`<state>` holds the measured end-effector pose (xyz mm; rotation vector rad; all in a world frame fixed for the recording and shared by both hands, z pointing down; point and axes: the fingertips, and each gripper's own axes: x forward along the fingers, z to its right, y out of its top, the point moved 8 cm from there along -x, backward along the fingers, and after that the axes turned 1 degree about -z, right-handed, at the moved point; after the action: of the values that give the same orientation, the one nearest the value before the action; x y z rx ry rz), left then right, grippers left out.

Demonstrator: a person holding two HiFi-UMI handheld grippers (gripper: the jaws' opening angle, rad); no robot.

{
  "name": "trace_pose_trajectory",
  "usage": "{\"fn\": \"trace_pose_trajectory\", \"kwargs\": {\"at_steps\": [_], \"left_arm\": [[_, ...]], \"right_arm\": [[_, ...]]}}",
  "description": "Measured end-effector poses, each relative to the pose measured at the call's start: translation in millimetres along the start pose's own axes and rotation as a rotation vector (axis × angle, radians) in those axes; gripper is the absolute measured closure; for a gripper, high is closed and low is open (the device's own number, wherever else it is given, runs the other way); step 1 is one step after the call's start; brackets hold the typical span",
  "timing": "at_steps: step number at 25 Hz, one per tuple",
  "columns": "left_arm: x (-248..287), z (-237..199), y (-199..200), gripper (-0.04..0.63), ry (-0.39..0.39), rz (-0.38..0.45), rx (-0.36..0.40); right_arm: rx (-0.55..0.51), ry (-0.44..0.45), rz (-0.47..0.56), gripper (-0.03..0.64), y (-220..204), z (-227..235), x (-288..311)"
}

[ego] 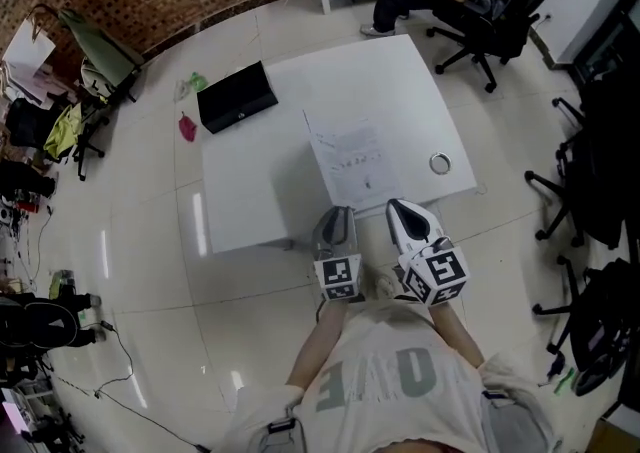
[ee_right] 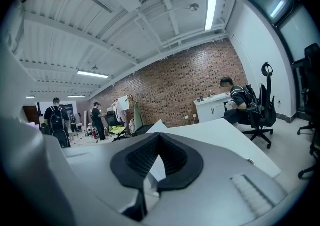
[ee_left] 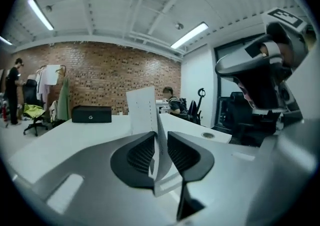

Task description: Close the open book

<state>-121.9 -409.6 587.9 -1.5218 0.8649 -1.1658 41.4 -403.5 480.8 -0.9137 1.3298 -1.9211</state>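
Observation:
The open book [ego: 352, 156] lies with white pages up near the front edge of the white table [ego: 380, 71]. My left gripper [ego: 335, 213] is at the book's near left corner. In the left gripper view its jaws [ee_left: 160, 137] are closed on a white page [ee_left: 142, 110] that stands upright between the pads. My right gripper [ego: 398, 207] sits at the book's near right corner, with its tips [ee_right: 159, 137] together. White paper shows below its tips, and a raised page corner [ee_right: 159, 126] rises just beyond them.
A black box [ego: 237, 96] rests at the table's far left corner. A small round metal object [ego: 440, 163] lies near the right edge. A person sits in an office chair [ego: 480, 11] beyond the table, and more chairs [ego: 590, 171] stand on the right.

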Motion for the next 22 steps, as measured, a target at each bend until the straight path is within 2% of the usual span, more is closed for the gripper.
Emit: {"fn": "trace_pose_trajectory", "kwargs": {"at_steps": [2, 6, 11, 16, 22], "left_arm": [[6.6, 8.4, -0.9, 0.488, -0.034, -0.016, 0.013], [18.8, 22.6, -5.2, 0.482, -0.069, -0.037, -0.004], [27.0, 39.5, -1.4, 0.483, -0.076, -0.008, -0.004], [13.7, 18.5, 48.3, 0.578, -0.033, 0.133, -0.09], [-29.0, -23.4, 139.1, 0.583, 0.058, 0.318, 0.033]], "right_arm": [[0.005, -0.032, 0.008, 0.612, 0.8, 5.0, -7.5], [0.023, -0.112, 0.024, 0.612, -0.3, 25.0, -27.3], [0.05, -0.166, 0.036, 0.612, -5.3, 49.1, -46.2], [0.043, -0.114, 0.043, 0.612, -2.4, 51.6, -38.0], [0.059, -0.024, 0.163, 0.612, 45.5, 41.3, -2.6]]}}
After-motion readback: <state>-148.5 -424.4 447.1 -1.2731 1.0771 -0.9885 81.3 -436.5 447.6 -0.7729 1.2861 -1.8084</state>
